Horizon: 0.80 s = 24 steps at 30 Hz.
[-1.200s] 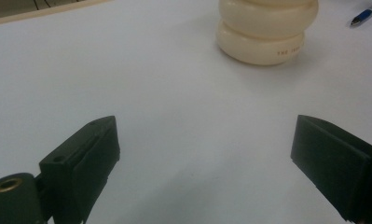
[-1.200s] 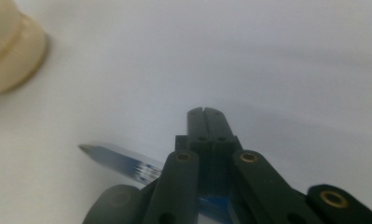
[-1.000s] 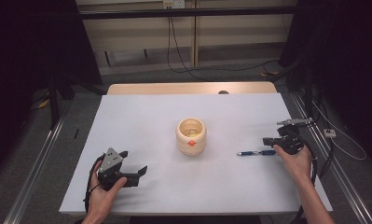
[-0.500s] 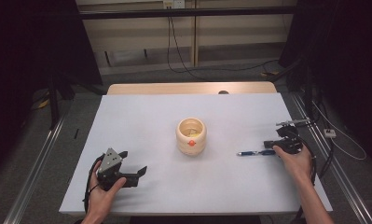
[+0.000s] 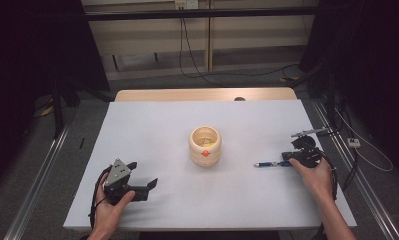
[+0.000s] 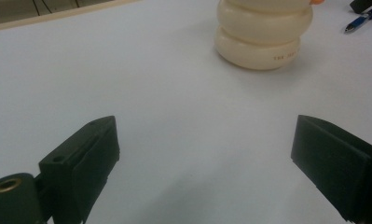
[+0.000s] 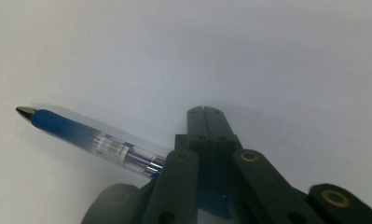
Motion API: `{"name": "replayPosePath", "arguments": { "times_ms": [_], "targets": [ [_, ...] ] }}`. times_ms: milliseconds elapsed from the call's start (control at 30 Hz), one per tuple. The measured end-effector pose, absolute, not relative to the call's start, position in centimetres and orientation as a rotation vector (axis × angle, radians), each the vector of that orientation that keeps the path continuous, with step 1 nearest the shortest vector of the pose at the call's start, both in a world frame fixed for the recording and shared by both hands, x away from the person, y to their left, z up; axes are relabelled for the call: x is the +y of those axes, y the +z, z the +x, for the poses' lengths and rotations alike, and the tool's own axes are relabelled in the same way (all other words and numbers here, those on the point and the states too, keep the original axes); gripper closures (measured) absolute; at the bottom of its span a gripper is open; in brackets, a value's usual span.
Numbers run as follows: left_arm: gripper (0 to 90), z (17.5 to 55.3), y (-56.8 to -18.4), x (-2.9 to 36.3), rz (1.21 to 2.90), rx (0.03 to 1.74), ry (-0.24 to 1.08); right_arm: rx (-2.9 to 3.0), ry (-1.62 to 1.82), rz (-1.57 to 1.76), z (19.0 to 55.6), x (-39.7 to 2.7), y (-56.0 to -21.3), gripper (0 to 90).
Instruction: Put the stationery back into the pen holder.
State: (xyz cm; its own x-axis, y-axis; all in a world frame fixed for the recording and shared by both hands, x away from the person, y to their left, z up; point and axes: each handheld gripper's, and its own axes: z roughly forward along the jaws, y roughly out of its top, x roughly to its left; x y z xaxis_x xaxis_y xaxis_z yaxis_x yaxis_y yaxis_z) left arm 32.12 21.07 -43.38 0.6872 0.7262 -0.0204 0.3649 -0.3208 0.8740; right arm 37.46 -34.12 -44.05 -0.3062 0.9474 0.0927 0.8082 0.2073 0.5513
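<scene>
The pen [image 5: 272, 163] is a blue ballpoint with a dark blue grip sleeve, a clear barrel section and a metal tip. It lies flat on the white desk [image 5: 237, 125], well to the right of the cream holder [image 5: 205, 145], its tip pointing toward that holder. Its rear end sits at the right gripper [image 5: 293, 158], whose jaws are pressed together; in the right gripper view the barrel runs under the closed jaws from the left. The holder is a cream, ribbed, round pot with an open top and an orange mark on its front, standing upright near the desk's middle.
</scene>
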Motion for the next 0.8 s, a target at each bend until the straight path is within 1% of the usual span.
{"name": "replayPosePath", "arguments": {
  "times_ms": [167, 367, 800],
  "targets": [
    [7.8, 32.1, -43.4, 21.1, 1.943, 0.839, 0.474, 2.2, 0.718, 1.678, 37.4, -33.7, -43.9, 90.0],
    [7.8, 32.1, -43.3, 21.1, 1.936, 0.847, 0.474, 2.216, 0.627, 1.618, 37.1, -32.8, -43.7, 90.0],
    [7.8, 32.1, -43.3, 21.2, 1.938, 0.842, 0.477, 2.277, 0.679, 1.641, 35.3, -33.4, -43.4, 90.0]
  ]
}}
